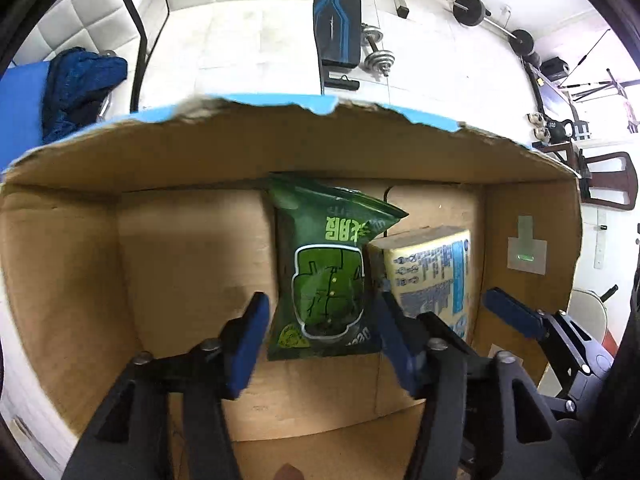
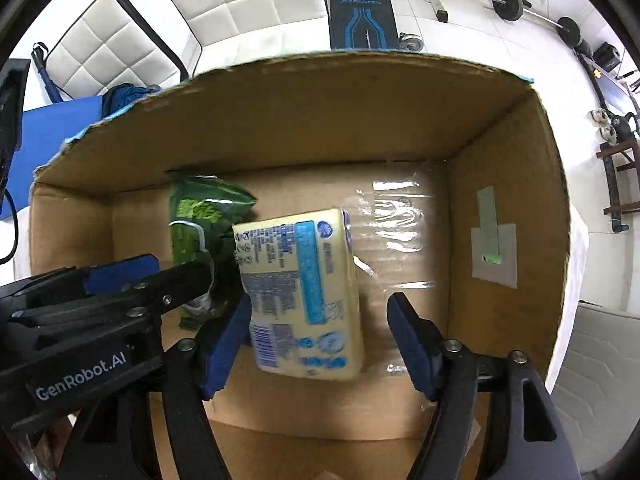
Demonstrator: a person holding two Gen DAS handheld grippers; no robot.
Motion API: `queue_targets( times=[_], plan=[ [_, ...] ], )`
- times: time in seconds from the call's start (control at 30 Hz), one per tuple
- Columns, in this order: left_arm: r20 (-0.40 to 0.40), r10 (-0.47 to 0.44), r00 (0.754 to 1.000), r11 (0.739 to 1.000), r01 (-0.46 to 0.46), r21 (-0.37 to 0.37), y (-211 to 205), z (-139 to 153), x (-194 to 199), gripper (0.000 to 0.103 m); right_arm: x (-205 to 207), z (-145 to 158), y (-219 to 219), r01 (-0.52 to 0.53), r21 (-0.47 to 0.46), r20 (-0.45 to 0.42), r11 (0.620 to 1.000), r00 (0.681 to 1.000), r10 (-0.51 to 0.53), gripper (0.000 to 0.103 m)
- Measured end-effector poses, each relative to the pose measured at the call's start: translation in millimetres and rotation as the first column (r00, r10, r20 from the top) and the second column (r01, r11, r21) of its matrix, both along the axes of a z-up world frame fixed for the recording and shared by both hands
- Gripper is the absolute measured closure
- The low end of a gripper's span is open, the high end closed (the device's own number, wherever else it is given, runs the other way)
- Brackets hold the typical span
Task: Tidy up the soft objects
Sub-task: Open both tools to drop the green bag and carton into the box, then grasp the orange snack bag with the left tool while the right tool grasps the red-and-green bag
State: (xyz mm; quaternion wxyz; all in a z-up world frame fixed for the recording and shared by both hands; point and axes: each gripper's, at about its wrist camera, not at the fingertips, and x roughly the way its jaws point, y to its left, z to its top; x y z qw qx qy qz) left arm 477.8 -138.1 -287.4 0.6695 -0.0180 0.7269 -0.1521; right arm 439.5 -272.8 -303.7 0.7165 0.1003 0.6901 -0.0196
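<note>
Both my claws stand apart down in the brown cardboard box [image 1: 168, 160], the left claw [image 1: 320, 344] straddling the glossy green snack bag [image 1: 326, 272], the right claw [image 2: 320, 344] astride the pale yellow-and-blue soft pack [image 2: 304, 292], each lying lengthwise near-to-far, touching side by side.

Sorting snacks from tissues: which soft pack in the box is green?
The green plastic snack bag, left of the pale yellow tissue pack with blue print.

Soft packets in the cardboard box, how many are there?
2. A green plastic snack bag lies on the box floor, left; a pale yellow packet with blue print lies right beside it. None looks hidden.
</note>
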Motion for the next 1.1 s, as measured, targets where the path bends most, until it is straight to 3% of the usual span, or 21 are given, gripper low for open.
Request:
queue_targets(
  times=[0.07,0.23,0.27,0.37,0.43,0.77,1.1],
  plan=[
    [0.02,0.007,1.0,1.0,-0.008,0.011,6,7,-3,0.039,-6,7,0,-0.01,-0.016,0.003,1.0,1.0,0.01,0.029],
    [0.091,0.024,0.996,0.998,-0.029,0.053,25,27,-29,0.009,-31,26,11,-0.019,-0.05,0.018,0.999,1.0,0.02,0.012],
    [0.11,0.019,0.994,0.998,-0.026,0.065,28,31,-34,0.007,-37,30,12,-0.024,-0.055,0.023,0.998,0.999,0.026,0.009],
    [0.193,0.008,0.981,0.995,-0.027,0.096,35,47,-59,0.006,-54,42,17,-0.035,-0.065,0.055,0.997,0.998,0.039,0.0],
    [0.234,0.017,0.972,0.995,-0.039,0.092,41,57,-74,0.0,-67,50,19,-0.028,-0.059,0.083,0.998,0.996,0.033,0.0],
    [0.397,0.043,0.917,0.994,-0.08,0.077,49,112,-125,0.0,-132,107,34,-0.059,-0.088,0.19,0.994,0.979,0.075,0.0],
    [0.501,0.072,0.862,0.986,-0.138,0.096,63,161,-195,0.0,-194,171,38,-0.048,-0.142,0.311,0.989,0.946,0.09,0.0]
  ],
)
